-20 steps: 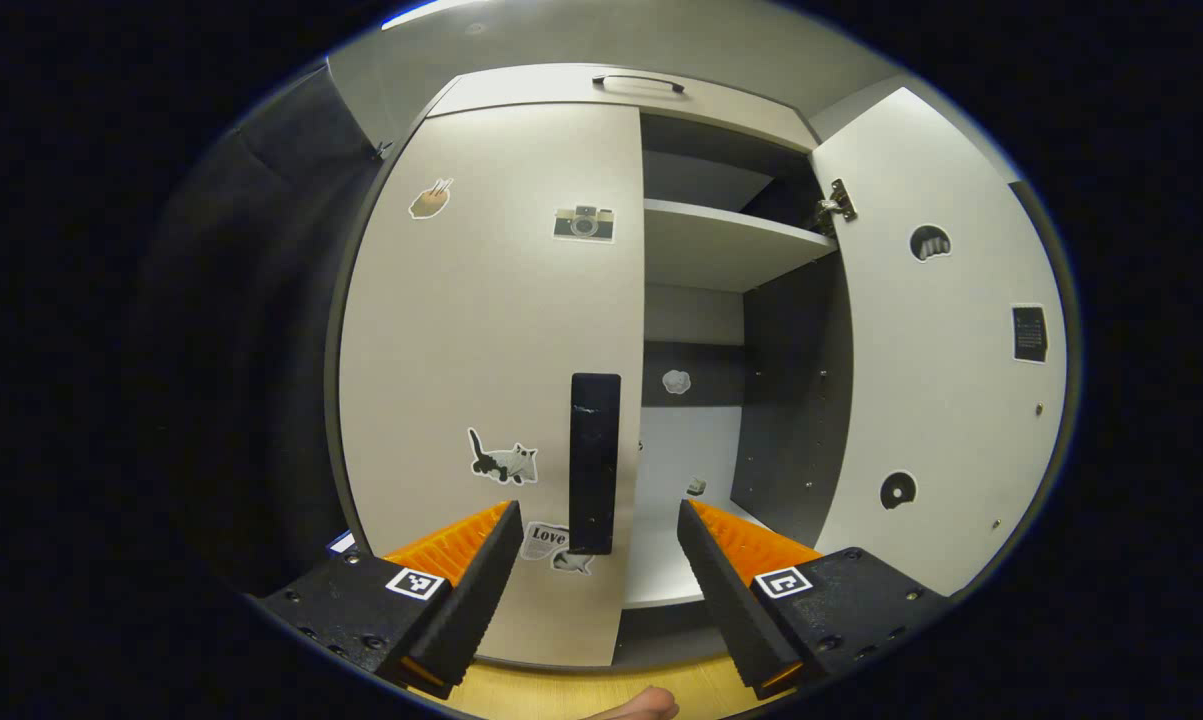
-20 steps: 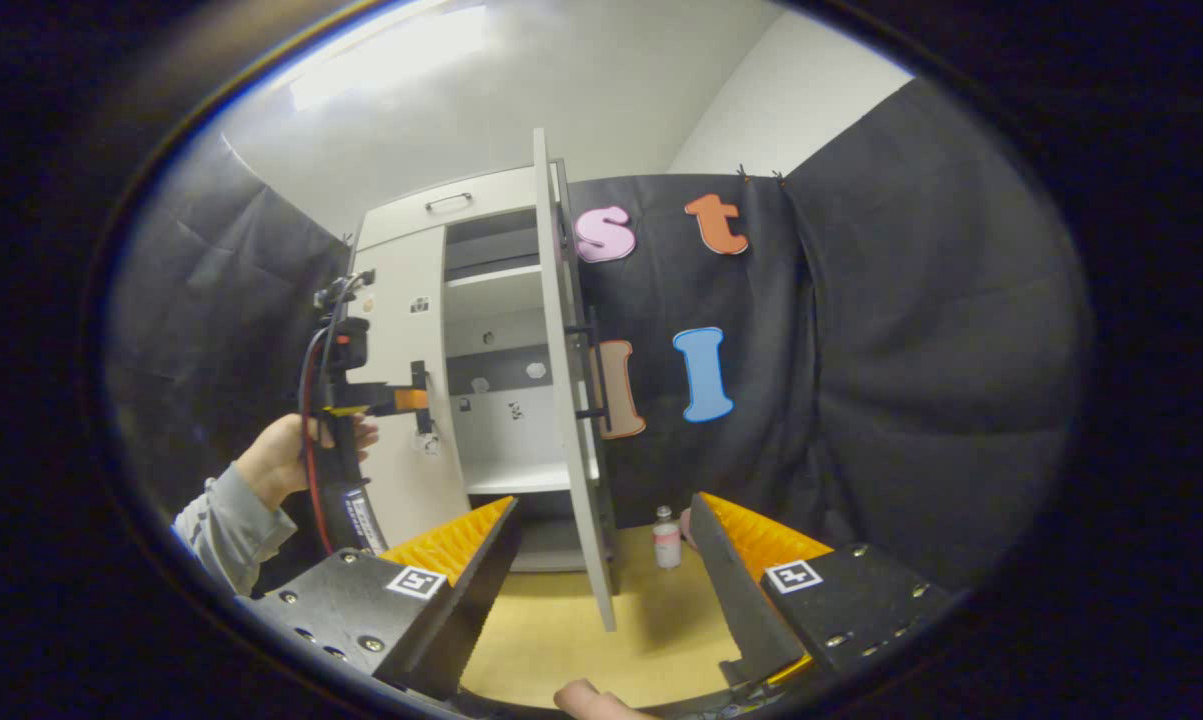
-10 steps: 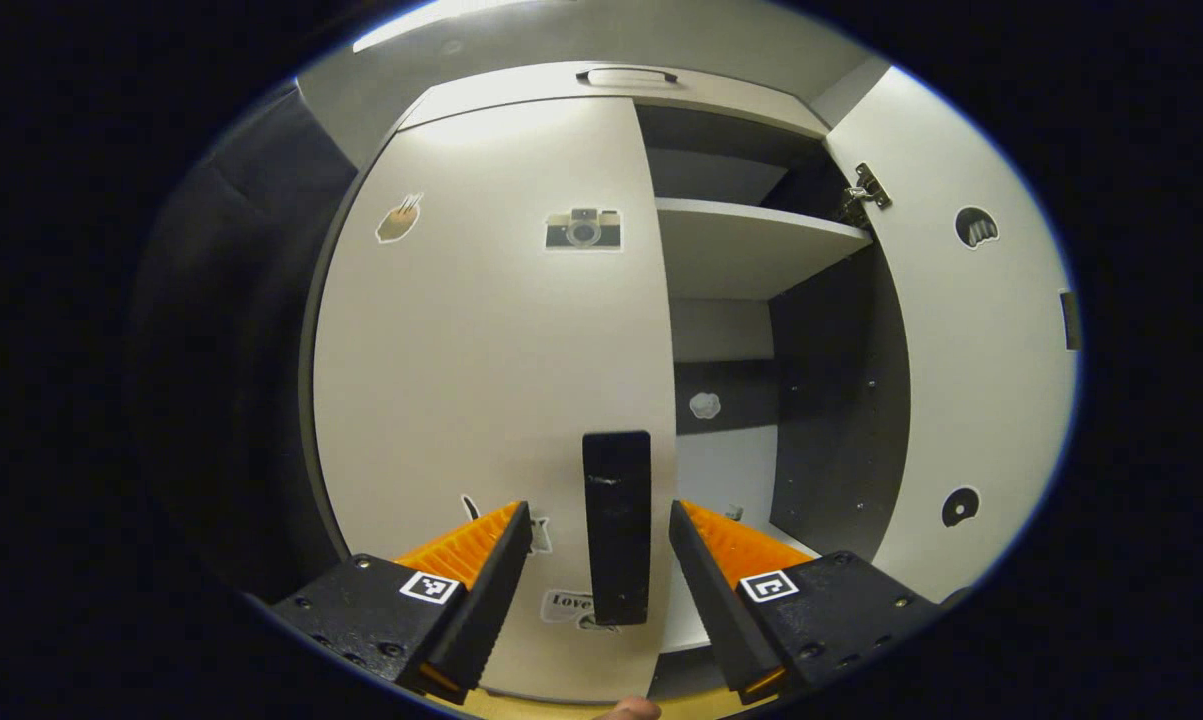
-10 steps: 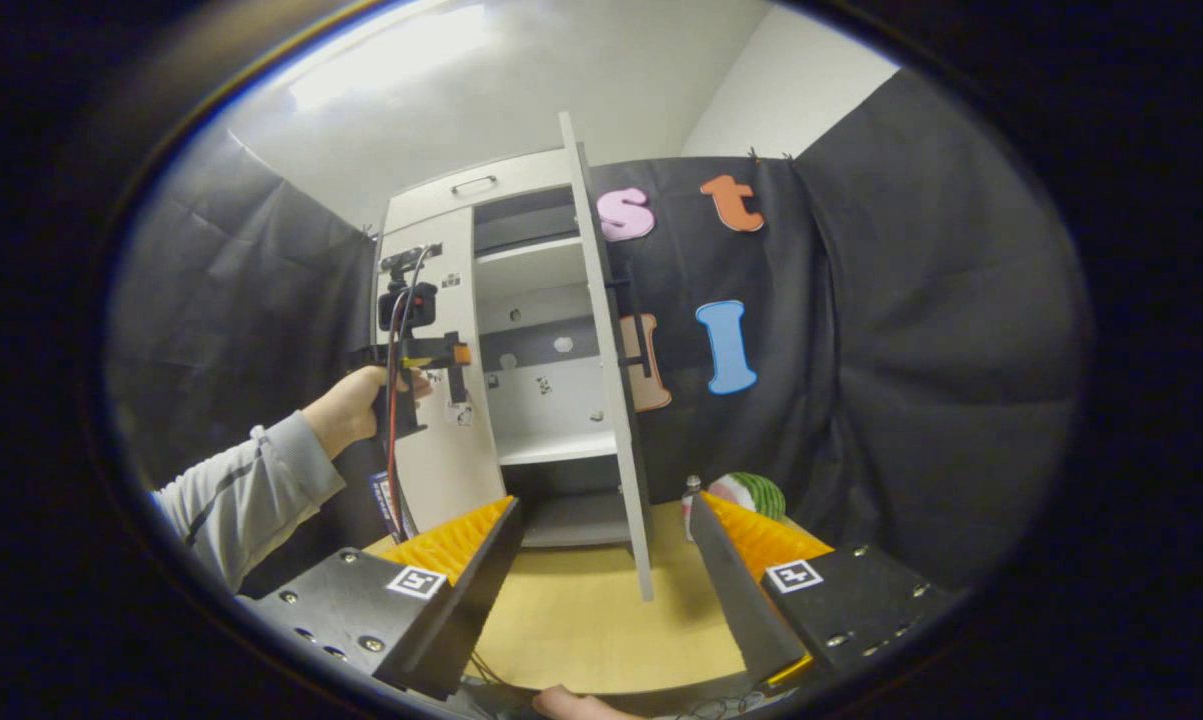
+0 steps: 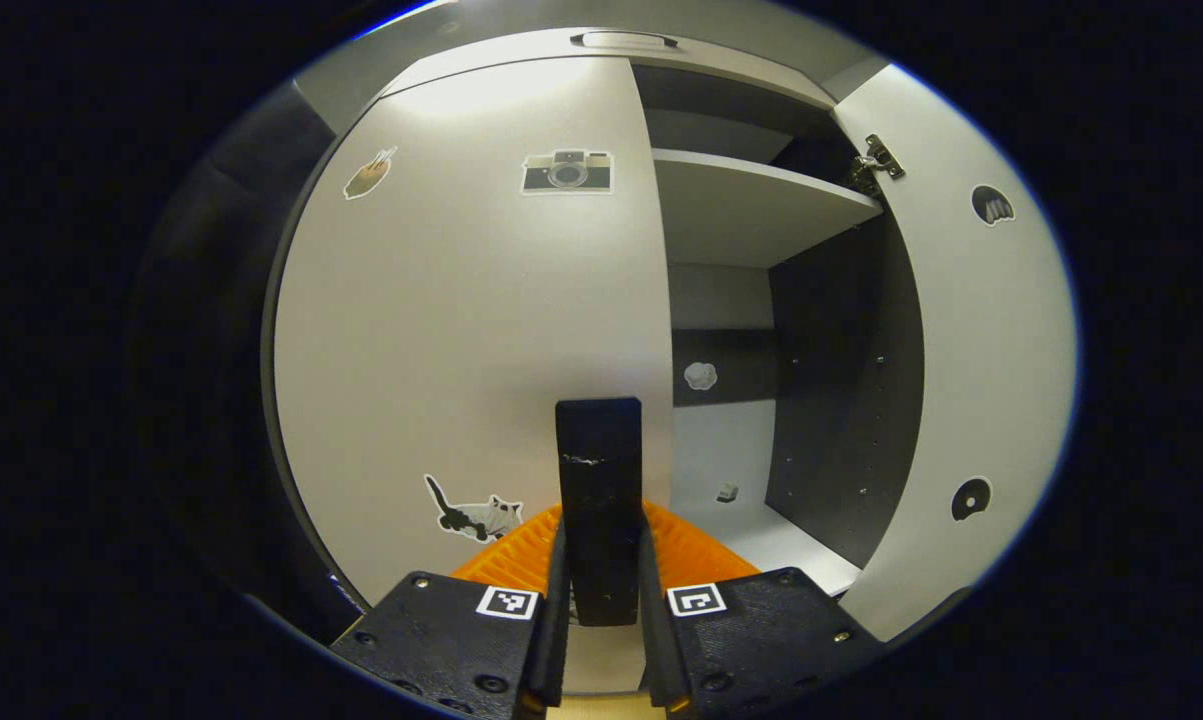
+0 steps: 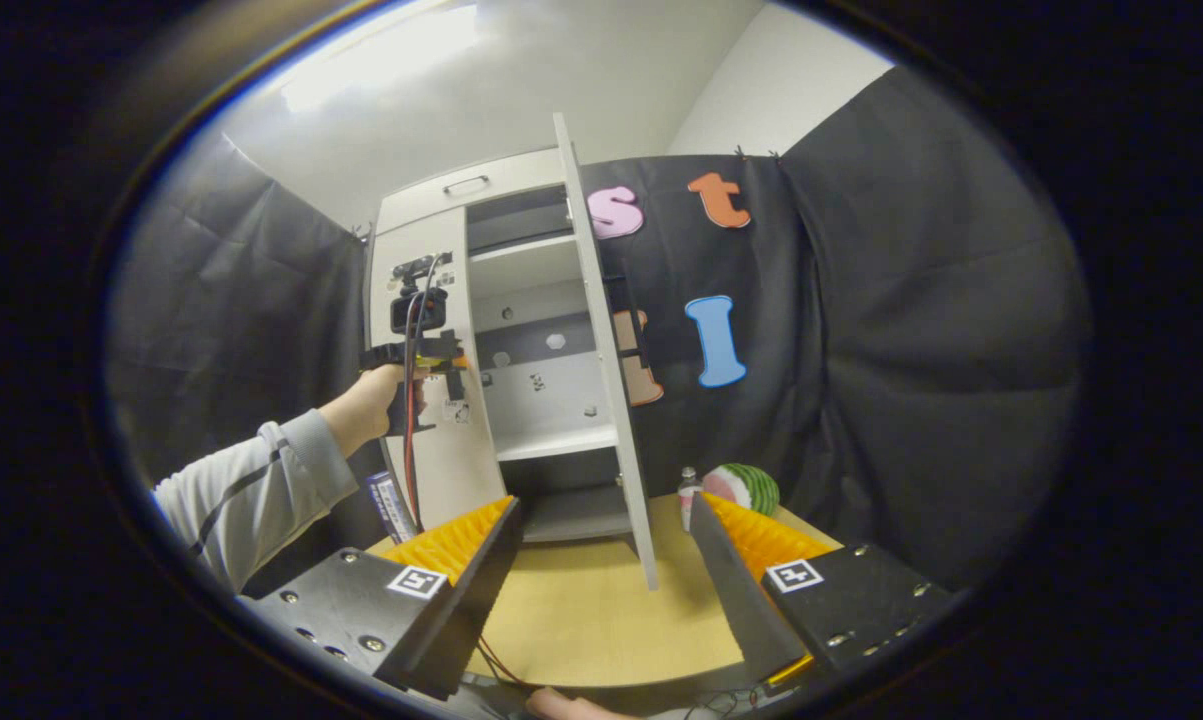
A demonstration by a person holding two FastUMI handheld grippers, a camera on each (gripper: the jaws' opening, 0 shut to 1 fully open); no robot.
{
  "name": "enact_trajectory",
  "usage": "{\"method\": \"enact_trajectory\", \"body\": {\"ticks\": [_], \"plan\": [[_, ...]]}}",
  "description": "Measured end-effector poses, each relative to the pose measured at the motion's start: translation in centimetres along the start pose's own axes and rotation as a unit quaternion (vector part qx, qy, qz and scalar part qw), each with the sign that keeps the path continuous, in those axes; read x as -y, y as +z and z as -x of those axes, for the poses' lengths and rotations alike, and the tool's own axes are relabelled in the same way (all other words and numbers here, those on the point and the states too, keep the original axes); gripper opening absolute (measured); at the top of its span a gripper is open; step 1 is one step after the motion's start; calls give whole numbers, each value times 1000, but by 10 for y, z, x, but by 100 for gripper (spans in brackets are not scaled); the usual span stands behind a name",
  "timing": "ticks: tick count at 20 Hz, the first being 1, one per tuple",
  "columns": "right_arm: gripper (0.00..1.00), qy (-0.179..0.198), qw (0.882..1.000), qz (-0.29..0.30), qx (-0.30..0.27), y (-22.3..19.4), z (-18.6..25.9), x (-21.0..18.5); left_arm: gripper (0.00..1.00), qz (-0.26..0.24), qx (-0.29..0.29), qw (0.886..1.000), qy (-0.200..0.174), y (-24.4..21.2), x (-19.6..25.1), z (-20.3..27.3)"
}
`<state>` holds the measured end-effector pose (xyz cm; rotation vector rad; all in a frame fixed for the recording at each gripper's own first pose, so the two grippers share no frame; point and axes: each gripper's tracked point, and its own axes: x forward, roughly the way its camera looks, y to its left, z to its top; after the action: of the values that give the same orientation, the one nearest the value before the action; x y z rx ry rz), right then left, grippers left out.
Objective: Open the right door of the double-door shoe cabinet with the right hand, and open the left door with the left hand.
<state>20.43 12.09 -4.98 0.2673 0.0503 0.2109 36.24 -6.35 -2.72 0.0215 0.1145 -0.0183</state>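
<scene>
Now, in the left gripper view, the left door [image 5: 471, 330] of the shoe cabinet [image 6: 431, 205] stands closed, stickers on its face; the left gripper [image 5: 601, 590] has its fingers pressed against both sides of the black door handle [image 5: 599, 500], where half a second ago they stood spread on either side of it; right of that lie the bare shelves [image 5: 751, 205] and the inner face of the right door [image 5: 981, 330], swung wide. From farther back, the right gripper view adds a sleeve [image 6: 251, 495] and hand [image 6: 366, 405] holding the left gripper [image 6: 456, 362] at the left door [image 6: 416, 300]; the right door [image 6: 601, 340] shows edge-on; the right gripper [image 6: 601, 560] hangs spread over the wooden floor [image 6: 581, 610], holding nothing, near a small bottle [image 6: 688, 495] and a watermelon-like ball [image 6: 746, 488].
</scene>
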Motion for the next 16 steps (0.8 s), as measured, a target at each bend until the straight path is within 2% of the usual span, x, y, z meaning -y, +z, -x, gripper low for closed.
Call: {"method": "enact_trajectory", "body": {"ticks": [4,7,9,16], "plan": [[100,10,1000,-17,5,1,1,-9,26,18,-8,999,-25,-2,1,8],[96,-5,1000,6,-2,-2,1,-1,25,16,-14,999,-35,-2,-2,25],[100,-12,1000,22,0,1,5,3,25,24,-22,999,-39,-3,-4,39],[100,17,999,36,13,7,15,-13,25,18,-25,998,-46,-6,-18,76]]}}
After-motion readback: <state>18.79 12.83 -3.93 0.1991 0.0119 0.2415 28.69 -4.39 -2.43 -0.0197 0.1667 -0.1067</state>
